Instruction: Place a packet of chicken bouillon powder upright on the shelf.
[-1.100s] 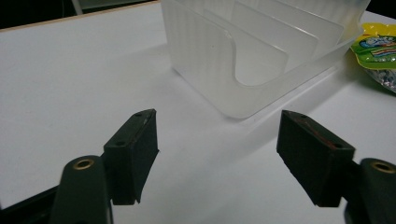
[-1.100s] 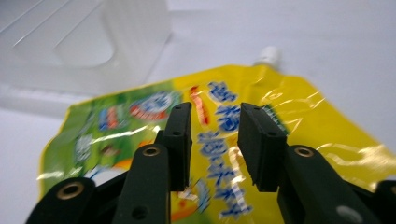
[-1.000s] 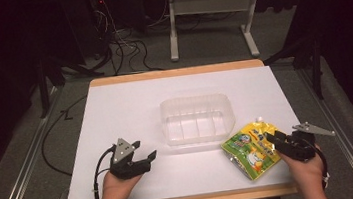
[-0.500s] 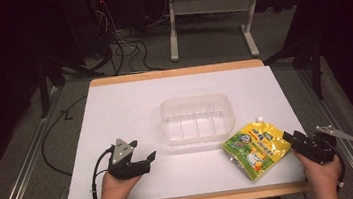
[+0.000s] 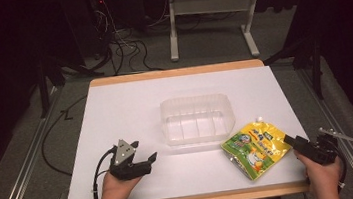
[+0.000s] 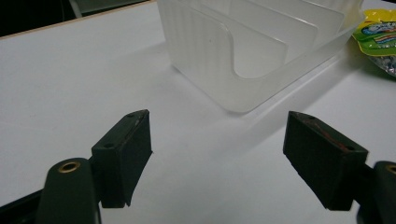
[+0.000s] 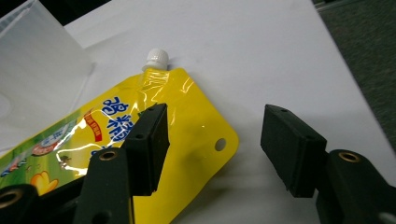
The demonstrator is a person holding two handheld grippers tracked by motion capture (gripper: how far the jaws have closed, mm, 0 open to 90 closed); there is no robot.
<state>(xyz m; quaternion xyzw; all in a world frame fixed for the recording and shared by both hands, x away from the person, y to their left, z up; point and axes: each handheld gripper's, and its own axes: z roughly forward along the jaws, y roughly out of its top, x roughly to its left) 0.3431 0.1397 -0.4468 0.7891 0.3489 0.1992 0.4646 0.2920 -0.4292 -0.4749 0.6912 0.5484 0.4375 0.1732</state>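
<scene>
Just ahead of the wide-open, empty right claw [image 7: 212,149] lies a glossy yellow spout pouch [image 7: 154,135], soft and probably slippery; its flat punched corner looks grippable. Left claw [image 6: 229,158] gapes empty.

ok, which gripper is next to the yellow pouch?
The right gripper: its open jaws sit at the yellow pouch corner. The left gripper is open over bare table, well away.

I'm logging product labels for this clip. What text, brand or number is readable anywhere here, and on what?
"鸿" followed by a second, half-covered blue character: on the yellow spouted foil pouch, right claw view.
Small print on the pouch's red banner and green lower part: too small and blurred to read.
Clear ribbed plastic divider tray: no text.
White tabletop: no text.
</scene>
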